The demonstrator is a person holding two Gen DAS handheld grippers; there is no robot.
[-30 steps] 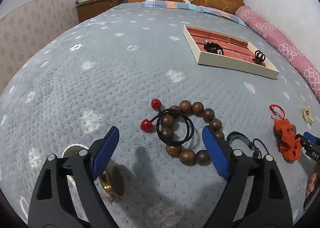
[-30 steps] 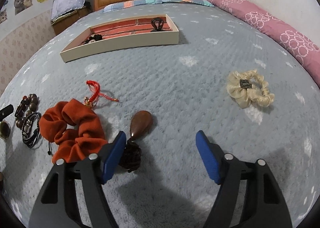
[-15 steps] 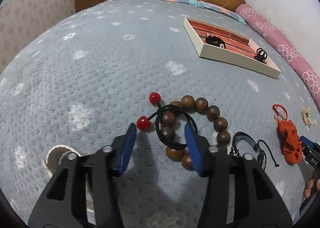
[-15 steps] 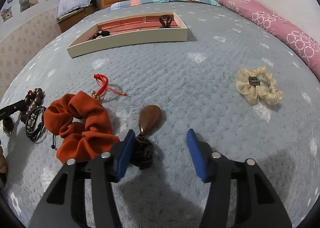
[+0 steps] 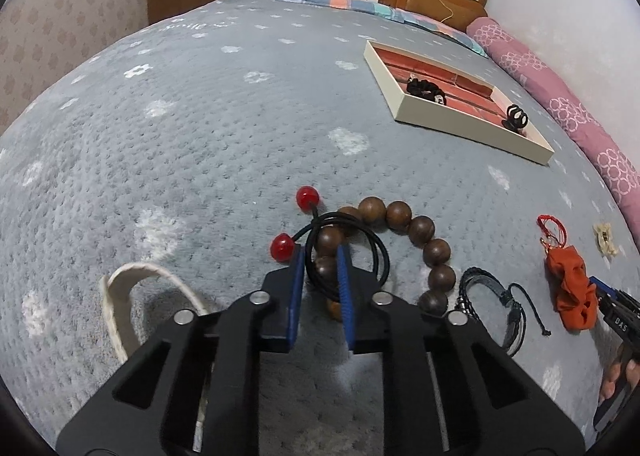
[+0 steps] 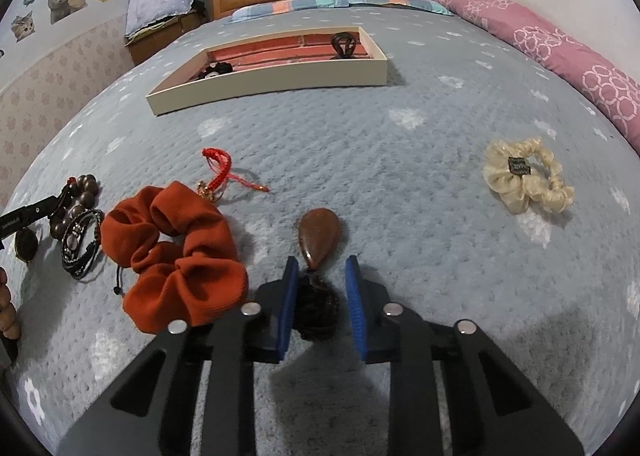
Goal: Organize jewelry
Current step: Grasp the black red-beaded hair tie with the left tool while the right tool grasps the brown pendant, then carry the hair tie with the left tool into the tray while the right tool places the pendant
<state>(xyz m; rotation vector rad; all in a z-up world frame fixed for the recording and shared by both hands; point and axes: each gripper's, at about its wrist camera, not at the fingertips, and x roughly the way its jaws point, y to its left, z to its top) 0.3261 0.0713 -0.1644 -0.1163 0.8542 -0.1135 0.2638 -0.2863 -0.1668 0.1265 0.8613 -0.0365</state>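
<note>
My left gripper is closed around the black hair tie with two red beads and a bead of the brown wooden bead bracelet beneath it. My right gripper is closed to a narrow gap around the dark hair tie with a brown teardrop charm. The cream tray with red lining lies far right; it also shows in the right wrist view, holding two dark hair pieces.
On the grey bedspread lie an orange scrunchie, a red cord charm, a cream scrunchie, a black braided bracelet and a white ring. A pink bolster lines the right edge.
Both grippers have closed from wide open and moved forward and down: the left onto the black hair tie, the right around the dark hair tie with the teardrop charm.
</note>
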